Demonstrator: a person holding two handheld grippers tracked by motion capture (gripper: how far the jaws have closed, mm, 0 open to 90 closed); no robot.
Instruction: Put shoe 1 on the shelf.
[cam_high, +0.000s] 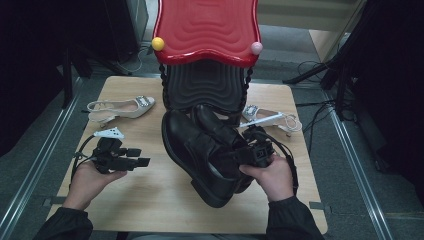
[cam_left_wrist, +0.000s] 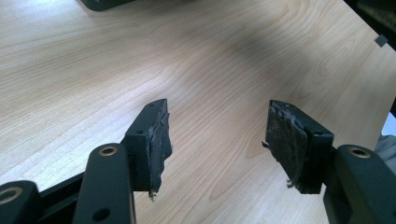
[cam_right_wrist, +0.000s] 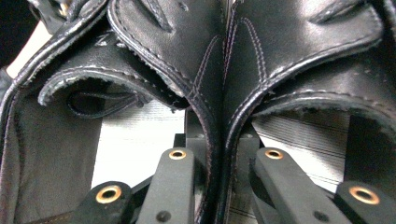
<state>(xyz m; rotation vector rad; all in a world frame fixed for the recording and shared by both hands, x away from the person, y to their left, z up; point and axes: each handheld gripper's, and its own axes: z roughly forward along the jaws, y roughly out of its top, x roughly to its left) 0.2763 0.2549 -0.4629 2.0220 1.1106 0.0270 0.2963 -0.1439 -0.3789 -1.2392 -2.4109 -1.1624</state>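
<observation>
A pair of black leather shoes (cam_high: 200, 150) hangs tilted above the middle of the wooden table (cam_high: 150, 200), toes pointing toward the near edge. My right gripper (cam_high: 234, 155) is shut on the two inner walls of the shoes, pressed together. In the right gripper view the black leather shoes (cam_right_wrist: 201, 70) stand side by side, and the jaws of the right gripper (cam_right_wrist: 219, 144) clamp both collars between them. My left gripper (cam_high: 140, 156) rests low at the left of the table, open and holding nothing. The left gripper (cam_left_wrist: 217, 140) has bare wood between its worn pads (cam_left_wrist: 159, 140).
A red wavy shelf (cam_high: 207, 30) with a yellow ball (cam_high: 158, 43) and a pink ball (cam_high: 256, 48) stands at the back, over a black shelf (cam_high: 207, 85). A beige sandal (cam_high: 122, 107) lies at the back left, a white sandal (cam_high: 270, 117) at the back right.
</observation>
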